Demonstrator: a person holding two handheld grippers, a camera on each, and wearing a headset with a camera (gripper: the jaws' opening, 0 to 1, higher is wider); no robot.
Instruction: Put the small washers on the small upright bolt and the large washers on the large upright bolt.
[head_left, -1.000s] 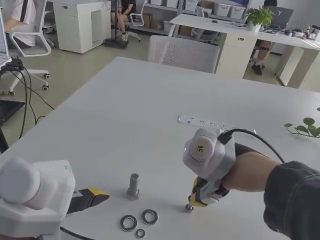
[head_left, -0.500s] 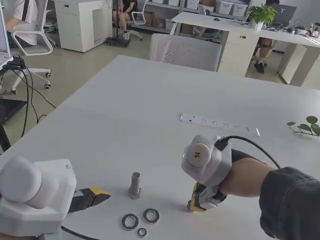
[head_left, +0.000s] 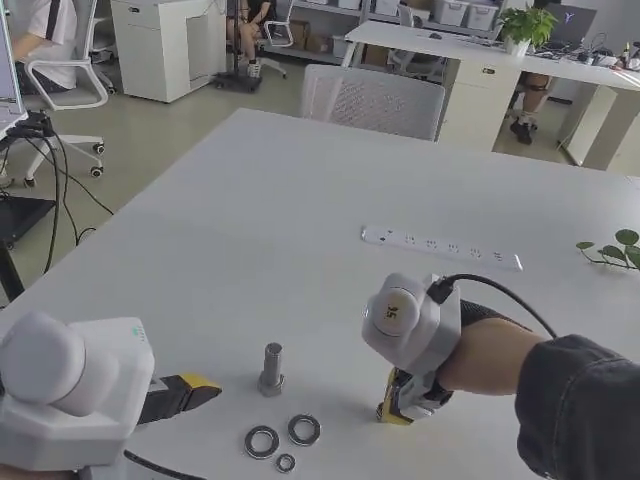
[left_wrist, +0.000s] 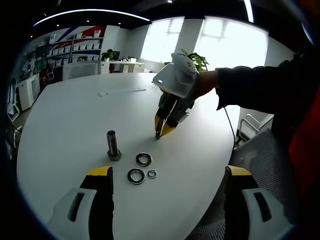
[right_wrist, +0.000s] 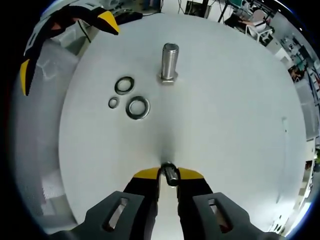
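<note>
My right claw (right_wrist: 168, 175) clamps the small grey bolt (right_wrist: 170, 173) on the white counter (head_left: 300, 220). My left claw (left_wrist: 167, 172) gapes wide, empty. The large bolt (head_left: 271, 368) stands to the left, with flat ring washers (head_left: 304, 430) near it. Office desks (head_left: 470, 50) lie beyond.

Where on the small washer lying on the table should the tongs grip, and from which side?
Pinch the small washer across its outer rim, coming straight down with the open left gripper. It lies flat on the table, so no edge is raised. Probably easiest from the person's side, since both large washers sit close beyond it.
</note>
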